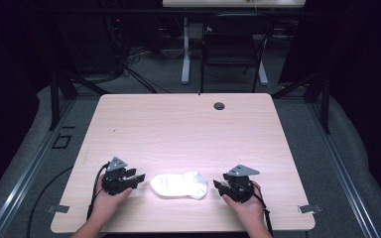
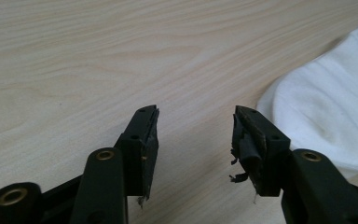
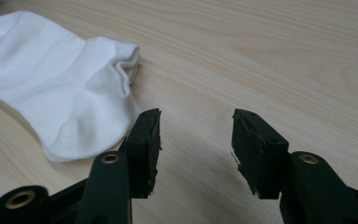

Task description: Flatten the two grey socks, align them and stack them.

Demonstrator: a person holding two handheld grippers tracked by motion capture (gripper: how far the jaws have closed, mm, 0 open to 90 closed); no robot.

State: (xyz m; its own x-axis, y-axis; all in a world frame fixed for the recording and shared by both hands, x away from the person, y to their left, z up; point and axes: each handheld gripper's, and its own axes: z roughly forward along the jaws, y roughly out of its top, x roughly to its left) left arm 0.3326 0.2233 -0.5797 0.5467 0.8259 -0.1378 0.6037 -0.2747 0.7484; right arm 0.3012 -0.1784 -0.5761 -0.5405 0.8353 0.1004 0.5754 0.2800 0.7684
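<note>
- Landmark: a white, soft-knit ankle sock (image 1: 179, 185) lies flat on the pale wood-grain table (image 1: 188, 124), near the edge closest to the person. All positions below are given from this sock.
- Left gripper (image 1: 138, 179): sits just beside the sock's rounded toe end, apart from it. In the left gripper view its black jaws stand wide apart with bare table between them; nothing is held. One pad (image 2: 245, 140) is frayed, with loose shreds hanging.
- Right gripper (image 1: 217, 186): sits just beside the sock's cuff end, also apart. In the right gripper view the jaws are spread equally wide and empty; the sock's open cuff (image 3: 127, 63) lies ahead and to one side of them.
- Sock condition: smooth, not bunched, heel fold visible; untouched by either tool.
- Judgement: one gripper at each end, both spread, suggests readiness to take the sock at toe and cuff together, probably to fold or lift it.
- Risk: thin fabric lying flat on the table may slip the worn pad.
</note>
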